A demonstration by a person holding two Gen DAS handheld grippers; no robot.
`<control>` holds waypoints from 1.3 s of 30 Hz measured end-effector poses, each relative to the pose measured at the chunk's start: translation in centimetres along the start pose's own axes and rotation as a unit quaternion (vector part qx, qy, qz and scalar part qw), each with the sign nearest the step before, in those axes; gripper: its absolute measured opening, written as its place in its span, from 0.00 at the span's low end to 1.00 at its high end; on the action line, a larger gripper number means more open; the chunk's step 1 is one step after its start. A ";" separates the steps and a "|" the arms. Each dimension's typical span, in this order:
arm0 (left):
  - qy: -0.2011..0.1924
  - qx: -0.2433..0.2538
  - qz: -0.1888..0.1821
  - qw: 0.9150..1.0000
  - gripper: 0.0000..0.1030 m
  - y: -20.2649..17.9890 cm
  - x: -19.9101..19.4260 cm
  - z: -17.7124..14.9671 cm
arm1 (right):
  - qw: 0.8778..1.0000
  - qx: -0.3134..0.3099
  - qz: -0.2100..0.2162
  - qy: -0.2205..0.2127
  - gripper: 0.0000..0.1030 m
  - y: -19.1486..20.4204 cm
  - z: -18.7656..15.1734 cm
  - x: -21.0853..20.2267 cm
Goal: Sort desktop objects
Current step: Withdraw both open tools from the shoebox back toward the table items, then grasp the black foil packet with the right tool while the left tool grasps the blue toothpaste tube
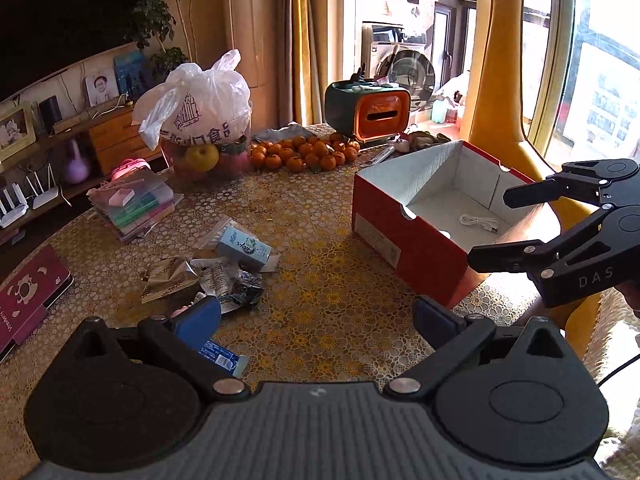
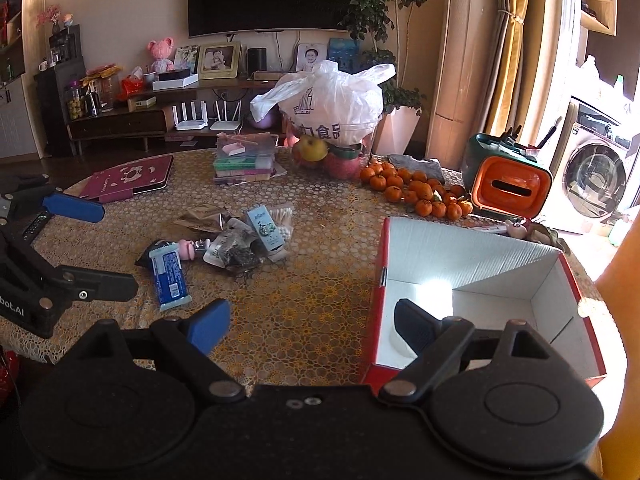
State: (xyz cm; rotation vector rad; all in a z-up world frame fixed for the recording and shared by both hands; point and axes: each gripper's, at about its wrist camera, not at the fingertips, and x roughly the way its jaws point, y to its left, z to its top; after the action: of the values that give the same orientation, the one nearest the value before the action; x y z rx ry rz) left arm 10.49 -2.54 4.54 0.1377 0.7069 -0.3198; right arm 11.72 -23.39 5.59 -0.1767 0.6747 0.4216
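A pile of small items lies mid-table: a blue snack bar, a light blue carton, a bag of cotton swabs, a brown packet, a dark crumpled packet and a pink figure. To the right stands an open red box with a white cable inside. My left gripper hovers open near the pile, holding nothing. My right gripper is open and empty at the box's near corner.
At the back are a fruit bowl under a plastic bag, several tangerines and an orange-and-green tissue box. A stack of books and a maroon tablet case lie left. A yellow chair stands behind the box.
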 end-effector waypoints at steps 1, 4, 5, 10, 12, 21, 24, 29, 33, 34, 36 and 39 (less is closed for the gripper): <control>-0.001 -0.003 0.002 1.000 0.99 0.5 -0.2 -0.2 | 1.000 -0.001 0.004 0.000 0.87 0.3 0.1 0.2; -0.004 -0.023 0.006 1.000 0.99 2.4 -0.6 -0.9 | 1.000 -0.006 0.013 -0.002 0.87 1.2 0.5 0.7; -0.004 -0.030 0.010 0.999 0.99 3.1 -0.7 -1.2 | 1.000 -0.008 0.015 -0.002 0.87 1.4 0.6 0.8; -0.001 -0.052 0.040 0.998 0.99 6.2 -0.9 -2.0 | 1.000 -0.016 0.023 -0.004 0.87 2.7 1.1 1.8; -0.001 -0.061 0.045 0.997 0.99 7.5 -1.0 -2.4 | 0.999 -0.022 0.024 -0.007 0.87 3.2 1.2 2.2; 0.002 -0.073 0.057 0.996 0.99 11.3 -0.4 -4.5 | 0.999 -0.038 0.039 -0.006 0.87 5.1 1.7 4.3; 0.013 -0.075 0.061 0.995 0.99 12.1 0.4 -5.3 | 0.998 -0.037 0.040 -0.004 0.86 5.5 1.9 5.3; 0.026 -0.078 0.056 0.995 0.99 12.7 1.8 -6.4 | 0.999 -0.031 0.044 0.002 0.85 5.9 1.9 6.9; 0.029 -0.070 0.051 0.996 0.99 12.4 2.9 -7.0 | 0.999 -0.028 0.046 0.005 0.84 6.0 1.9 8.2; 0.030 -0.068 0.050 0.996 0.99 12.3 3.1 -7.1 | 0.999 -0.028 0.046 0.006 0.84 6.1 1.9 8.5; 0.030 -0.069 0.046 0.996 0.99 12.1 3.6 -7.2 | 0.999 -0.027 0.044 0.006 0.84 6.2 1.9 9.1; 0.035 -0.074 0.037 0.996 0.99 11.9 4.6 -7.5 | 0.999 -0.028 0.046 0.007 0.83 6.3 1.9 10.1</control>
State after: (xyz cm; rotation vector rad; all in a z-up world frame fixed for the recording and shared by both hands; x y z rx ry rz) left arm 13.11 9.36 -3.92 0.0341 0.7913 -0.1911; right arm 17.15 -13.86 0.48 -0.2018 0.6874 0.5279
